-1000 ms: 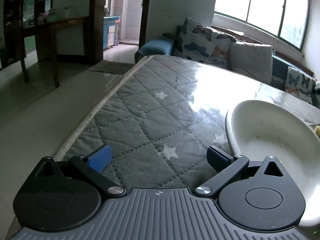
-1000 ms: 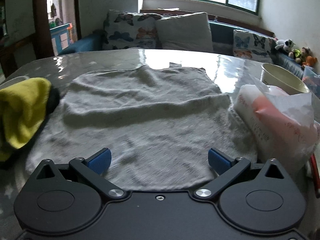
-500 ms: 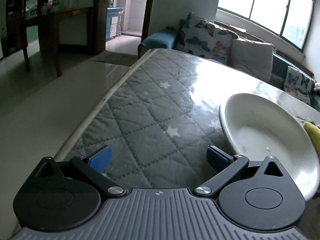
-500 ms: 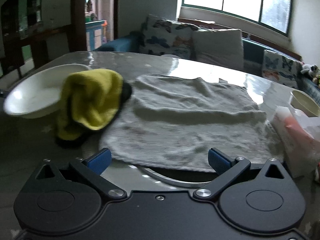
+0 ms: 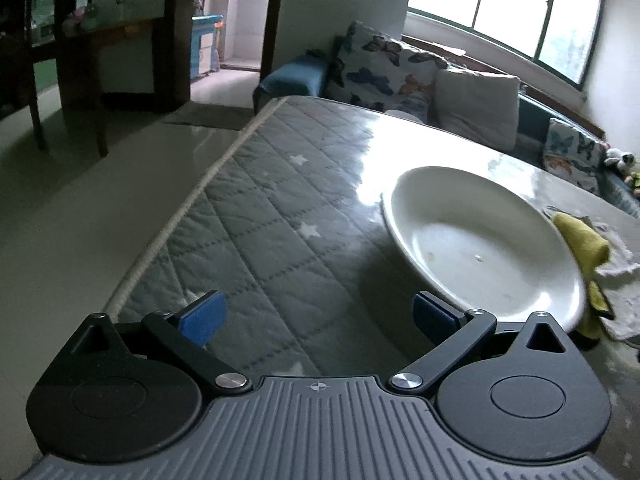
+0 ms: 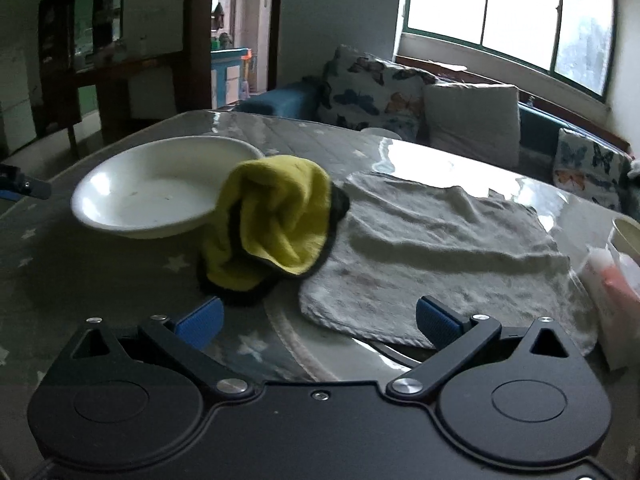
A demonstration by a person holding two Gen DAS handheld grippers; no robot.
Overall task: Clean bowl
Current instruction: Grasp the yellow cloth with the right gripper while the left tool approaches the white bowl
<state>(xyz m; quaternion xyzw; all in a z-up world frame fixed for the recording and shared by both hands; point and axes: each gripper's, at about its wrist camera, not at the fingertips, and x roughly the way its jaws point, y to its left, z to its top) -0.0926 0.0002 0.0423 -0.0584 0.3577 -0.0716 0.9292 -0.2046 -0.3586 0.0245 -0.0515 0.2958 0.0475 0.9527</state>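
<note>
A wide, shallow white bowl (image 5: 480,240) (image 6: 152,192) with a few crumbs inside sits on the quilted grey table. A crumpled yellow cloth (image 6: 276,224) (image 5: 584,240) with a dark edge lies against the bowl's right side. My left gripper (image 5: 318,318) is open, low over the table, its right finger just below the bowl's near rim. My right gripper (image 6: 318,322) is open and holds nothing, a short way in front of the yellow cloth. The tip of the left gripper (image 6: 20,188) shows at the far left of the right wrist view.
A grey-white towel (image 6: 436,248) is spread on the table right of the yellow cloth. A plastic bag (image 6: 616,280) and a cream cup (image 6: 628,236) stand at the far right. The table edge (image 5: 180,216) drops to the floor on the left. A sofa with cushions (image 5: 440,92) runs behind.
The left gripper has drawn back and turned right, so the whole bowl is in view. The right gripper has swung left, bringing the yellow cloth and bowl to the middle.
</note>
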